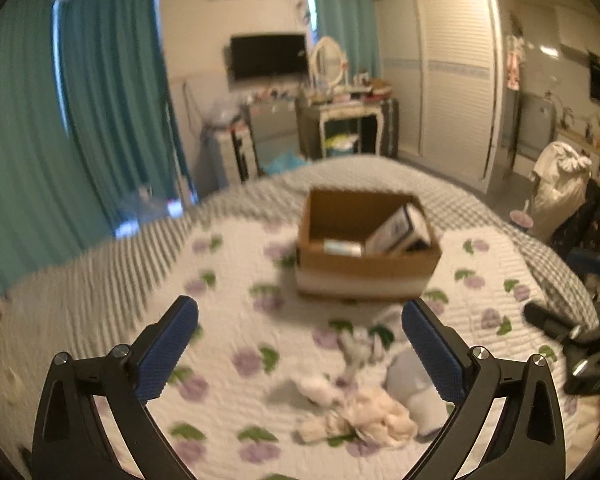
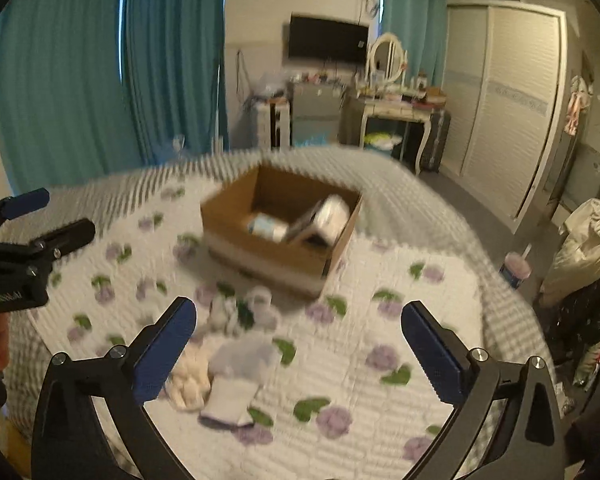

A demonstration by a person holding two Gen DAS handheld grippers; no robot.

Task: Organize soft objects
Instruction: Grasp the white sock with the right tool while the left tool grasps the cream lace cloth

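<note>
Soft items: a loose heap of small fabric pieces lay on the bed quilt (image 1: 228,320), on the near side of the box. A cream crumpled cloth (image 1: 364,416) touched a pale grey sock-like piece (image 1: 412,384); a smaller white-and-green bundle (image 1: 360,344) sat between them and the box. Motion blur kept me from counting the pieces.
Same heap, right view: grey piece (image 2: 236,376), cream cloth (image 2: 188,380), small bundle (image 2: 236,316).
Cardboard box (image 1: 364,268): open-topped, upright on the quilt just beyond the heap. It already held a tilted carton and a lying bottle, hard goods as far as I could tell.
Left gripper (image 1: 300,344): jaws spread wide, nothing between the pads; heap low and to its right. It hovered above the bed.
Right gripper (image 2: 298,344): jaws likewise released and empty; heap below its left finger (image 2: 168,344).
Judged reason for pose: both tools seemed aimed at the heap, poised for a first pick; sorting looked not yet begun.
Obstruction: the pieces overlapped, so one pinch might lift two. The tools stood near each other over the same heap.
Surroundings: teal curtains (image 2: 100,80), dressing table with mirror (image 2: 388,96), wall television (image 2: 328,38), white wardrobe (image 1: 452,76); all well apart from the work.
</note>
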